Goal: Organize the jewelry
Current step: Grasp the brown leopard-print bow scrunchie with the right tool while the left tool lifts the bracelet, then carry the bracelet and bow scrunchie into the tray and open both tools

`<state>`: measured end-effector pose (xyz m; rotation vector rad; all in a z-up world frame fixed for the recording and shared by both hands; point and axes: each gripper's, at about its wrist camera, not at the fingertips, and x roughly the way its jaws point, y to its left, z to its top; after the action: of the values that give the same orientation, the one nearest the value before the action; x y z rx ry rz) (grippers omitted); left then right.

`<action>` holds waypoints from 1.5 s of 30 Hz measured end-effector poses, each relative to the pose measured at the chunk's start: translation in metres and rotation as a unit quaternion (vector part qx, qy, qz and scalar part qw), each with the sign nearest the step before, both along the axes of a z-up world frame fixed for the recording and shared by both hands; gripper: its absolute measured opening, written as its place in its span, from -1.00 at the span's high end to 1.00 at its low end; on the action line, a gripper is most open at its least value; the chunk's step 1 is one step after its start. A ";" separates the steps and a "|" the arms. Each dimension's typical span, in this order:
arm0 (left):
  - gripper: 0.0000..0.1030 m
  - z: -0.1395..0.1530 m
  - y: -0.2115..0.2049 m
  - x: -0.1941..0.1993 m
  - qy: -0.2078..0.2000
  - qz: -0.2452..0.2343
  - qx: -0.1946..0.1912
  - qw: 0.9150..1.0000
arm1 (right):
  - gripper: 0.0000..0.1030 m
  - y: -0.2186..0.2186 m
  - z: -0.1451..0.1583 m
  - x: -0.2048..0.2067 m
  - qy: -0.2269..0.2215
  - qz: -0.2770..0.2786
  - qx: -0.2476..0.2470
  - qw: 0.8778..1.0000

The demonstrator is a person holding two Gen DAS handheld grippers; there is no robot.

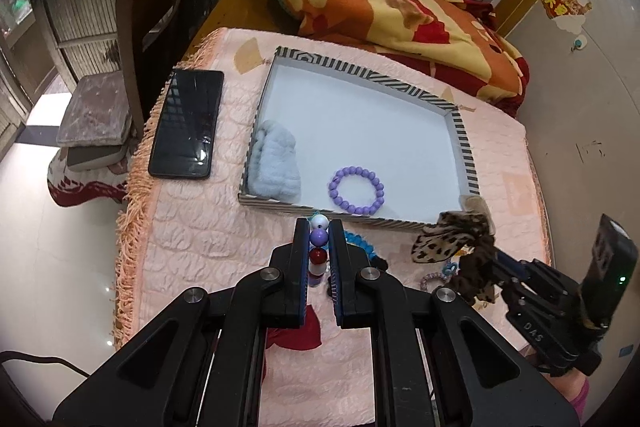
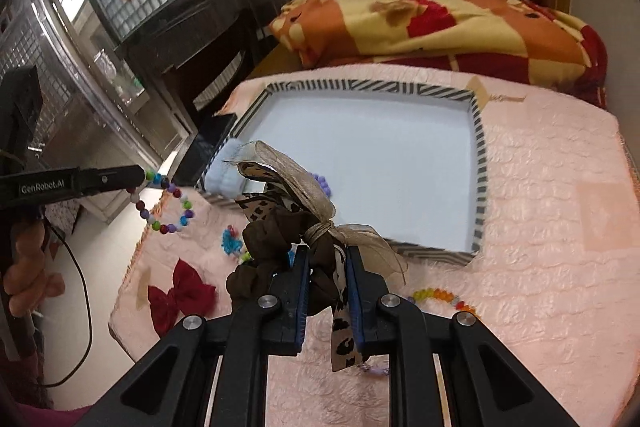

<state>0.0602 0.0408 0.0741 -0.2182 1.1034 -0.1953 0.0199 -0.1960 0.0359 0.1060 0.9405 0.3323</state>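
Observation:
My left gripper [image 1: 319, 227] is shut on a multicoloured bead bracelet [image 1: 318, 237], which hangs as a ring [image 2: 168, 205] below the fingertips in the right wrist view. The right gripper [image 2: 327, 253] is shut on a brown leopard-print scrunchie with a gauze bow [image 2: 288, 223], lifted off the pink cloth; the same scrunchie [image 1: 452, 243] shows at the right of the left wrist view. Ahead lies a shallow box with a striped rim [image 1: 464, 143], holding a purple bead bracelet [image 1: 357, 190] and a pale blue fluffy scrunchie [image 1: 276, 163].
On the pink quilted cloth [image 2: 540, 227] lie a red bow [image 2: 180, 295], a blue bracelet [image 1: 362, 241], an orange-yellow bead bracelet [image 2: 440, 297] and small trinkets. A black phone [image 1: 186, 123] lies left of the box. A folded blanket [image 1: 400, 7] sits behind; a chair [image 1: 152, 27] stands left.

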 end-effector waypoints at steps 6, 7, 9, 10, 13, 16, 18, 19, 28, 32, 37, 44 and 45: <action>0.84 0.007 -0.011 0.005 -0.010 -0.012 0.010 1.000 | 0.68 -0.001 0.003 0.003 -0.006 -0.010 0.002 1.000; 0.84 0.008 -0.012 0.006 -0.011 -0.013 0.011 1.000 | 0.68 -0.001 0.003 0.004 -0.007 -0.011 0.000 1.000; 0.84 0.009 -0.015 0.008 -0.015 -0.016 0.014 1.000 | 0.68 -0.001 0.004 0.008 -0.007 -0.016 -0.002 1.000; 0.84 0.010 -0.016 0.010 -0.016 -0.017 0.016 1.000 | 0.68 -0.001 0.003 0.009 -0.007 -0.017 -0.001 1.000; 0.84 0.010 -0.020 0.015 -0.018 -0.020 0.022 0.999 | 0.68 -0.002 0.002 0.016 -0.006 -0.022 0.001 1.000; 0.84 0.010 -0.024 0.021 -0.018 -0.022 0.030 0.999 | 0.68 -0.001 -0.001 0.024 -0.004 -0.026 0.004 1.000; 0.84 0.008 -0.025 0.026 -0.017 -0.023 0.035 0.999 | 0.68 -0.001 -0.002 0.030 -0.002 -0.028 0.006 1.000; 0.84 0.007 -0.026 0.028 -0.016 -0.024 0.037 0.999 | 0.68 0.000 -0.004 0.033 -0.001 -0.030 0.006 1.000; 0.84 -0.002 -0.039 0.055 -0.011 -0.044 0.055 0.997 | 0.68 0.002 -0.014 0.062 0.013 -0.048 0.004 0.999; 0.84 -0.008 -0.046 0.071 -0.005 -0.049 0.060 0.997 | 0.68 0.005 -0.020 0.080 0.022 -0.053 -0.005 0.998; 0.84 -0.014 -0.057 0.096 -0.002 -0.059 0.057 0.997 | 0.68 0.006 -0.031 0.107 0.042 -0.065 0.002 0.997; 0.84 -0.049 -0.052 0.141 0.032 -0.042 0.043 0.998 | 0.68 0.017 -0.057 0.150 0.073 -0.069 -0.009 0.995; 0.84 -0.056 -0.049 0.146 0.039 -0.039 0.045 0.997 | 0.68 0.019 -0.062 0.156 0.079 -0.069 -0.011 0.994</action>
<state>0.2061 -0.0080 0.0183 -0.1039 1.1960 -0.2077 0.1762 -0.1772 -0.0264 0.1789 1.0874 0.1882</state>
